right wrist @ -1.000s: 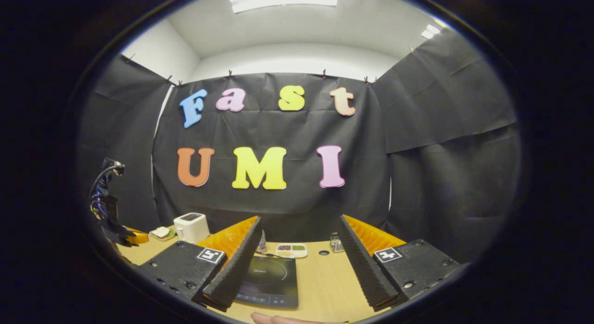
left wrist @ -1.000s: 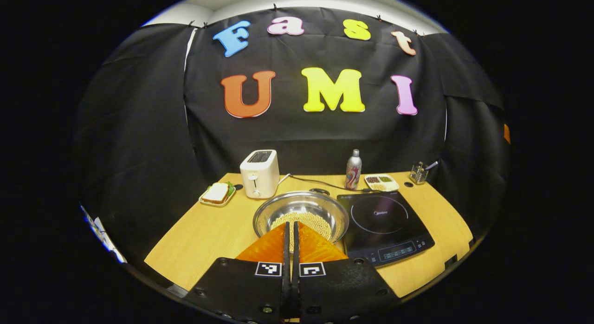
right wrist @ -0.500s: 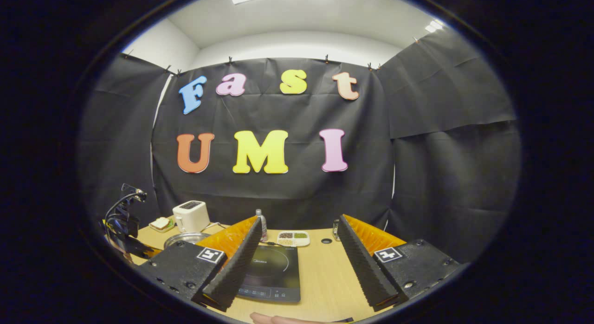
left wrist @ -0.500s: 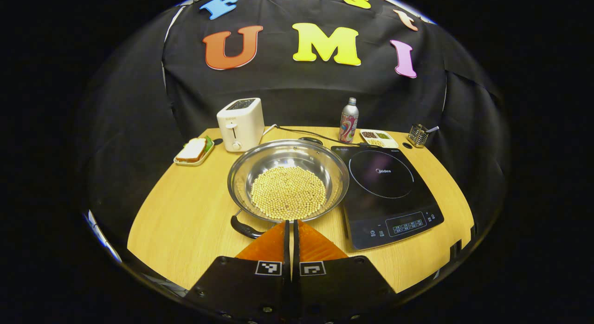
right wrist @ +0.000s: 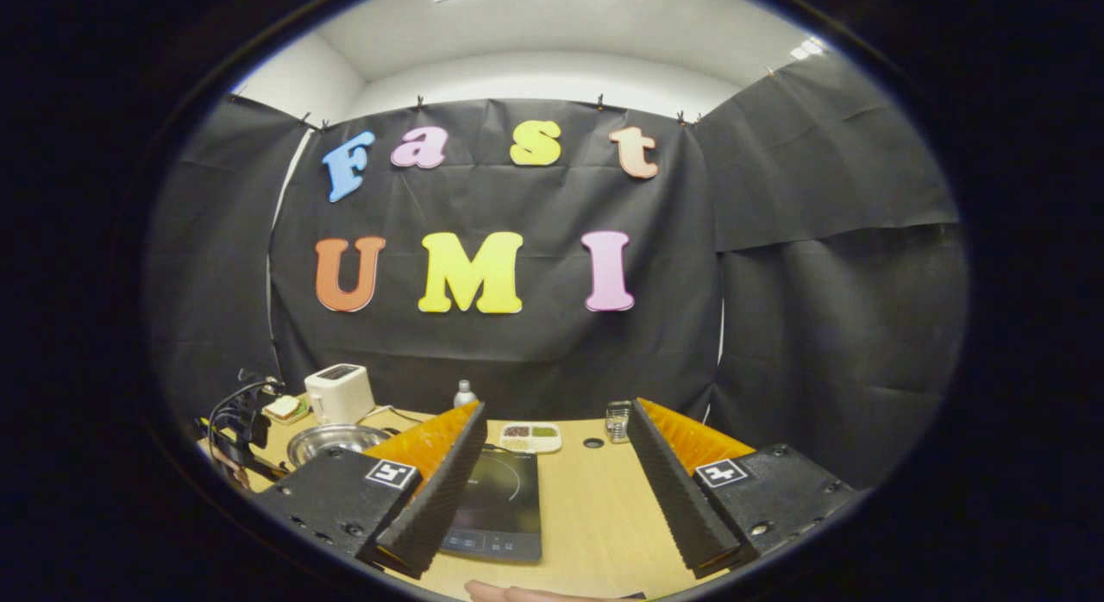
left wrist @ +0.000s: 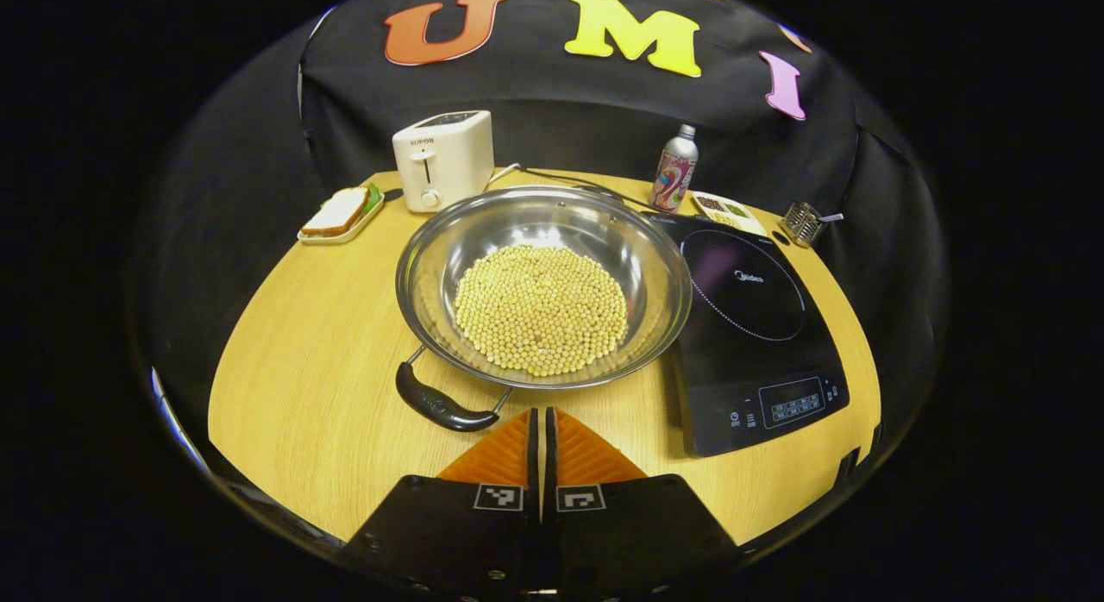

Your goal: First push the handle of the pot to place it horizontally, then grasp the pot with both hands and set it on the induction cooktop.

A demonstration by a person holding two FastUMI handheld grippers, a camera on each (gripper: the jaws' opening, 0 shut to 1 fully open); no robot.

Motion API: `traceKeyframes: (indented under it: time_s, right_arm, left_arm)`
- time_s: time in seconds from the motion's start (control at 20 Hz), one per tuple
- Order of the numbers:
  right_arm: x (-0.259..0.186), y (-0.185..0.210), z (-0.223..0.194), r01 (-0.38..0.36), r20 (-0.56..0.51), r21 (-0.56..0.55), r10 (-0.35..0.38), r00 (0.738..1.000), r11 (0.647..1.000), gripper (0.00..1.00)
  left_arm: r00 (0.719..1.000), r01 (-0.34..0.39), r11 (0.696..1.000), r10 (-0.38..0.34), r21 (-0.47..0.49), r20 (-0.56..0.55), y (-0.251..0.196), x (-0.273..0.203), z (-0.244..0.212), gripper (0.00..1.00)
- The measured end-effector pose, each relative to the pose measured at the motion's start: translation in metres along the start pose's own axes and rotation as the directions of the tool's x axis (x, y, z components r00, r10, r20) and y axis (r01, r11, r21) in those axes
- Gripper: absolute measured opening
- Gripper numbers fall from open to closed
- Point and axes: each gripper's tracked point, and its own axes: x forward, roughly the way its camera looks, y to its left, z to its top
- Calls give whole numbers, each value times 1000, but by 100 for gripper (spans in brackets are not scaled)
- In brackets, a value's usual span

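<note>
A steel pot [left wrist: 517,227] holding yellow beans [left wrist: 542,307] stands mid-table in the left gripper view. Its near black handle [left wrist: 444,405] points toward the front left at a slant. My left gripper [left wrist: 542,414] is shut and empty, its tips just right of that handle's end and close to the pot's front rim. The black induction cooktop [left wrist: 750,317] lies right beside the pot. In the right gripper view my right gripper [right wrist: 556,405] hangs open above the table, with the cooktop [right wrist: 496,498] behind its left finger and the pot [right wrist: 332,442] farther left.
Along the back edge stand a white toaster [left wrist: 442,158], a sandwich plate [left wrist: 338,214], a bottle [left wrist: 674,169], a small divided dish [left wrist: 729,210] and a wire utensil holder [left wrist: 802,222]. A cable [left wrist: 569,181] runs behind the pot. The other gripper [right wrist: 241,429] shows at far left.
The left gripper's view has tipped downward and closed in on the pot, bringing the near handle into sight. The right gripper has drifted slightly and stays open.
</note>
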Motion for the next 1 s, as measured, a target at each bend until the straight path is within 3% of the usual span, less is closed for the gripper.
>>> traceKeyframes:
  time_s: [0.05,0.1,0.15,0.7,0.75,0.8,0.85,0.9,0.95,1.0]
  right_arm:
    - [1,0,0,-1,-1,-1,1,1000,1000,100]
    - [2,0,0,0,-3,-2,0,1000,1000,100]
    - [2,-1,0,2,-2,-4,-2,1000,1000,100]
    - [8,10,2,-14,10,-5,14,1000,1000,99]
    - [9,10,2,-16,8,-2,16,1000,1000,99]
    - [12,12,1,-18,7,-1,18,1000,1000,99]
    - [13,13,2,-18,8,-1,18,1000,1000,99]
    - [16,13,2,-19,6,-4,19,1000,1000,100]
    - [18,14,3,-22,3,-6,22,1000,1000,99]
    - [20,15,2,-25,0,-6,25,1000,1000,99]
  left_arm:
    - [1000,-23,1000,23,-5,-5,8,4,0,0]
    - [1000,-22,1000,22,-10,-11,10,7,-1,11]
    - [1000,-15,1000,15,-18,-12,12,9,0,0]
    - [997,-76,996,76,-48,3,54,19,10,0]
    - [997,-75,996,75,-53,3,58,19,11,10]
    - [997,-71,996,71,-56,4,61,19,12,0]
    - [997,-70,996,71,-56,5,65,20,14,10]
    - [997,-76,996,76,-53,1,70,22,15,10]
    - [996,-87,995,88,-45,0,76,24,18,0]
    - [995,-101,994,101,-39,0,82,26,21,0]
